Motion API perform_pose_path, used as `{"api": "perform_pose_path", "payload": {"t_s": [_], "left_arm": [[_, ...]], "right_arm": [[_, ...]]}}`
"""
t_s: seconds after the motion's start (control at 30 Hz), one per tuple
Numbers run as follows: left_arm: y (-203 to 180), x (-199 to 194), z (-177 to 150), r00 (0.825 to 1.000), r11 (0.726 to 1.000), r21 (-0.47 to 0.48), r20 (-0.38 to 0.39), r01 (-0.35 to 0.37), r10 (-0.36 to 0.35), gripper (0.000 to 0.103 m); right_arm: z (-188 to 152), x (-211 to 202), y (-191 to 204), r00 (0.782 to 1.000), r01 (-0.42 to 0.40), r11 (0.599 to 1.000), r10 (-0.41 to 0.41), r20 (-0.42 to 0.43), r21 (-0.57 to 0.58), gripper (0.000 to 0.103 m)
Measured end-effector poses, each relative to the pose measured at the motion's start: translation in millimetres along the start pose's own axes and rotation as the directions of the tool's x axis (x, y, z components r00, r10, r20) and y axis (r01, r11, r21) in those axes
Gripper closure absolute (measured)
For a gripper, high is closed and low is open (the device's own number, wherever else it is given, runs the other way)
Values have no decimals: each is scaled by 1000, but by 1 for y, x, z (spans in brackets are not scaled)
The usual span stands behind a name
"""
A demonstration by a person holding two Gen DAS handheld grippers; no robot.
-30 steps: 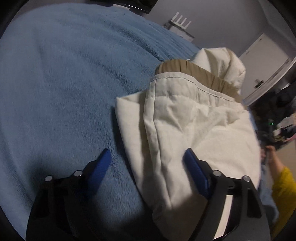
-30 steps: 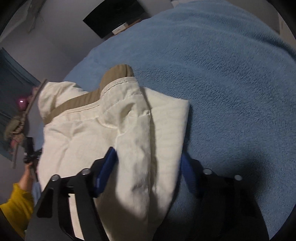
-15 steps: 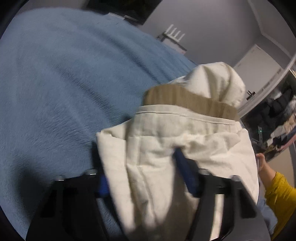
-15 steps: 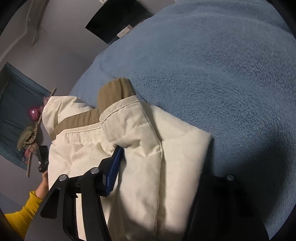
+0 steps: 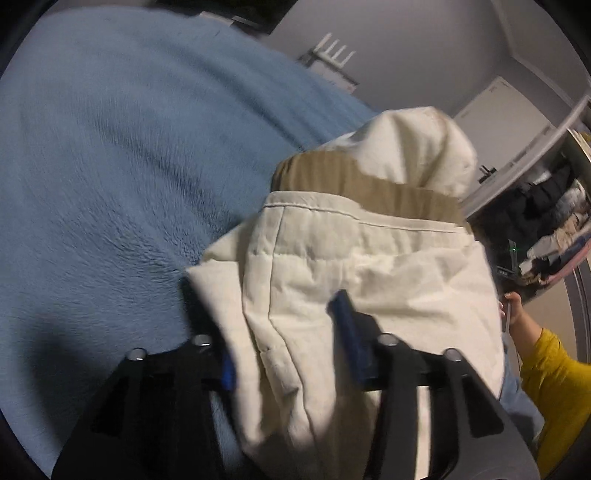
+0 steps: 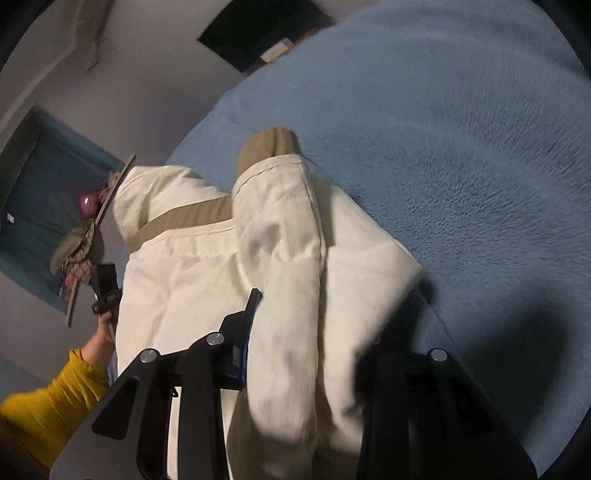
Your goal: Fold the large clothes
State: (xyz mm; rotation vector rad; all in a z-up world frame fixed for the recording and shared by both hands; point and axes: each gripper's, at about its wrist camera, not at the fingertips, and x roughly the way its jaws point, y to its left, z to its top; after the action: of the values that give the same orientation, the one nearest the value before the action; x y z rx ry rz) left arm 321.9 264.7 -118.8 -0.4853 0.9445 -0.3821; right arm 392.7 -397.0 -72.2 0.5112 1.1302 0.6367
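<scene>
A cream jacket with a tan collar band (image 5: 369, 258) is folded into a thick bundle over the blue fleece blanket (image 5: 110, 166). My left gripper (image 5: 284, 343) is closed on the bundle's near left edge, one blue finger on top (image 5: 347, 332), the other under the cloth. In the right wrist view the same jacket (image 6: 229, 280) fills the lower middle. My right gripper (image 6: 314, 339) is closed on its near right edge, the left finger (image 6: 247, 325) on top, the right finger hidden under the fabric. The bundle looks lifted at its near end.
The blue blanket (image 6: 461, 147) covers the bed all around. A person's arm in a yellow sleeve (image 5: 546, 391) is at the right beyond the jacket, also in the right wrist view (image 6: 48, 402). Shelves with clothes (image 5: 546, 229) stand behind; a dark screen (image 6: 258, 33) hangs on the wall.
Both grippers slid forward onto the near end of the folded jacket and closed on it, from open with the cloth between the fingers. The near end has risen off the blanket.
</scene>
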Motion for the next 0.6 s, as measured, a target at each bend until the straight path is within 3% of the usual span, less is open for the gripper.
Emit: {"api": "perform_pose_path", "payload": {"t_s": [0.03,0.07,0.13,0.17,0.27,0.47,0.6], "left_arm": [[1,0,-2,1000,1000,-13,3,-7,7,53],[-2,-2,-2,1000,1000,-6,11,-15,15,65],[-20,-14,-5,999,996,79,23,-32,30,84],[-28,-20,-5,998,993,109,28,-51,48,88],[-49,-45,-10,995,985,152,62,-82,73,92],[-95,-105,-36,988,975,213,150,-59,27,93],[-110,-142,-58,980,977,215,195,-15,-28,93]], "right_arm": [[1,2,2,1000,18,1000,-18,5,0,71],[1,2,7,999,44,999,-44,12,-16,72],[-4,-7,24,995,95,993,-91,48,-67,83],[-7,-14,31,992,109,991,-103,69,-79,86],[-22,-40,60,981,143,980,-122,152,-136,92],[-68,-95,105,956,159,966,-100,275,-202,93],[-102,-132,126,938,127,970,-49,344,-207,93]]}}
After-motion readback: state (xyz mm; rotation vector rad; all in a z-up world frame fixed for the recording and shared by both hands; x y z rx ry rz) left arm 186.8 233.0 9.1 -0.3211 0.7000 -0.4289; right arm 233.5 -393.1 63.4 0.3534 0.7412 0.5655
